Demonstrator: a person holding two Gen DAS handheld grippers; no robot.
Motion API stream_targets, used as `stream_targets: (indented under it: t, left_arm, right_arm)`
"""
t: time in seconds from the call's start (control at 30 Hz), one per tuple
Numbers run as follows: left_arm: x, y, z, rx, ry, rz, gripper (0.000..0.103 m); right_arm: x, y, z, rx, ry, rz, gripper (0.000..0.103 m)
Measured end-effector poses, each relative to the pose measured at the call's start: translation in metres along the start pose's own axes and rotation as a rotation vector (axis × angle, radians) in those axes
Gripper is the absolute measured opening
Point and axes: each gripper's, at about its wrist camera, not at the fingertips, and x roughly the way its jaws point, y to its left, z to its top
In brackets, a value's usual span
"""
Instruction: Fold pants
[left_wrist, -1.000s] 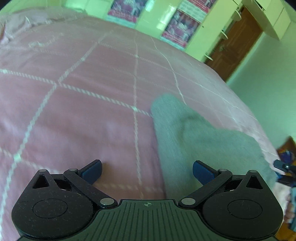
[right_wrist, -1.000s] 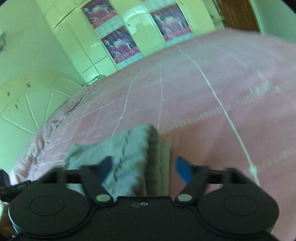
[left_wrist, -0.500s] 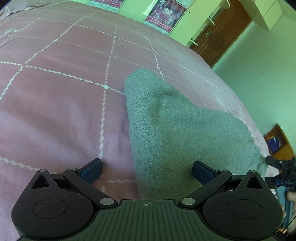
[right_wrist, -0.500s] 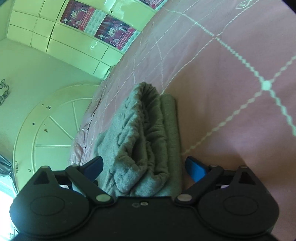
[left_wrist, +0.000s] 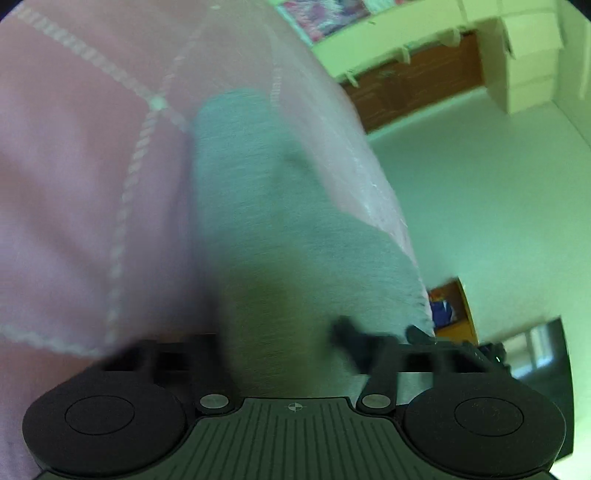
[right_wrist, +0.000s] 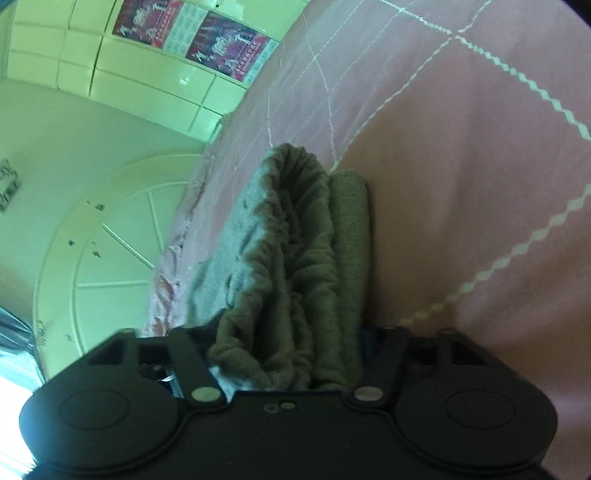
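Observation:
The grey pants (left_wrist: 288, 229) lie folded into a thick bundle on the pink bedspread (left_wrist: 74, 192). In the blurred left wrist view my left gripper (left_wrist: 280, 354) has its jaws closed in on one end of the bundle, the cloth filling the gap between them. In the right wrist view the pants (right_wrist: 303, 258) show their stacked folded layers edge-on. My right gripper (right_wrist: 288, 354) is shut on that end, with the fabric bunched between the jaws.
The bed's edge (left_wrist: 388, 206) runs just right of the pants, with floor beyond. A brown wooden door (left_wrist: 413, 85) and pale cabinets stand at the back. A headboard (right_wrist: 110, 229) and wall posters (right_wrist: 207, 40) show in the right wrist view.
Both grippers went from open to closed on the ends of the folded pants. Both have moved in close and low over the bundle.

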Motion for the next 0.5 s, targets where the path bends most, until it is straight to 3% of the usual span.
stream_targets:
  t: [0.13, 0.23, 0.37, 0.5]
  left_arm:
    - [-0.008, 0.006, -0.012, -0.03, -0.068, -0.105, 0.029]
    - [-0.014, 0.0, -0.009, -0.03, -0.122, -0.194, 0.025]
    - [-0.028, -0.023, 0.021, 0.028, -0.203, -0.226, 0.025]
    - [-0.041, -0.036, 0.074, 0.095, -0.263, -0.226, 0.025]
  right_arm:
    - [-0.007, 0.012, 0.0, -0.057, -0.017, 0.02, 0.038]
    - [-0.008, 0.032, 0.014, -0.104, -0.022, 0.086, 0.036]
    - [0.004, 0.063, 0.053, -0.166, -0.03, 0.155, 0.036]
    - [0.041, 0.085, 0.107, -0.211, -0.029, 0.206, 0.036]
